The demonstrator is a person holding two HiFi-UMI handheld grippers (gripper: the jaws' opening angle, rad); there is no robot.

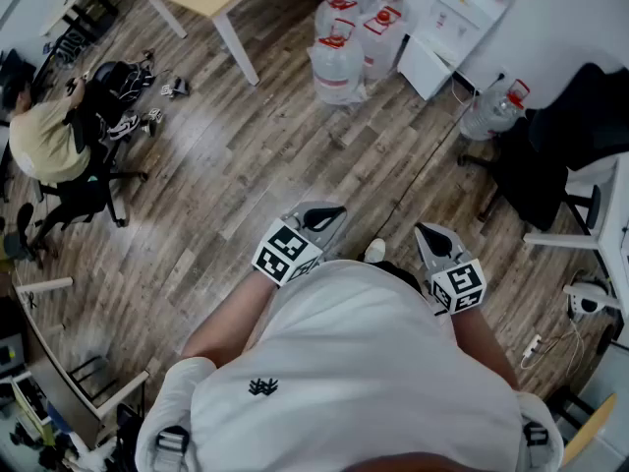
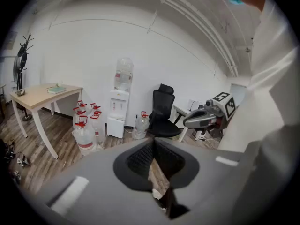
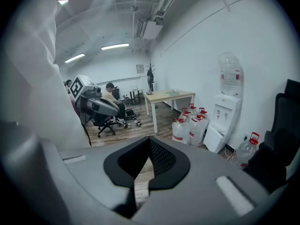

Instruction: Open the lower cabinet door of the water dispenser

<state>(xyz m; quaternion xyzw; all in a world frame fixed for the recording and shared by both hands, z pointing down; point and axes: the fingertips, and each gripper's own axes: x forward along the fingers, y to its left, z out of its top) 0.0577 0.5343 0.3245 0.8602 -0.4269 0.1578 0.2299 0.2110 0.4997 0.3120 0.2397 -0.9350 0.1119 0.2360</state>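
Our left gripper (image 1: 327, 213) and right gripper (image 1: 433, 234), both clenched empty, hang well apart from the water dispenser (image 1: 450, 26) at the floor's edge by the wall; closing in, we might knock the bottles (image 1: 341, 62) beside its seemingly ajar lower door

We wear a white short-sleeved shirt (image 1: 364, 362) with a small dark emblem (image 1: 262, 387) on it. Our left gripper (image 1: 330, 212) and right gripper (image 1: 427, 230) have pale grey shells that taper to black fingers (image 2: 139, 159) with mesh-textured faces. Behind the fingers, each carries a white cube (image 1: 287, 254) printed with black square markers.
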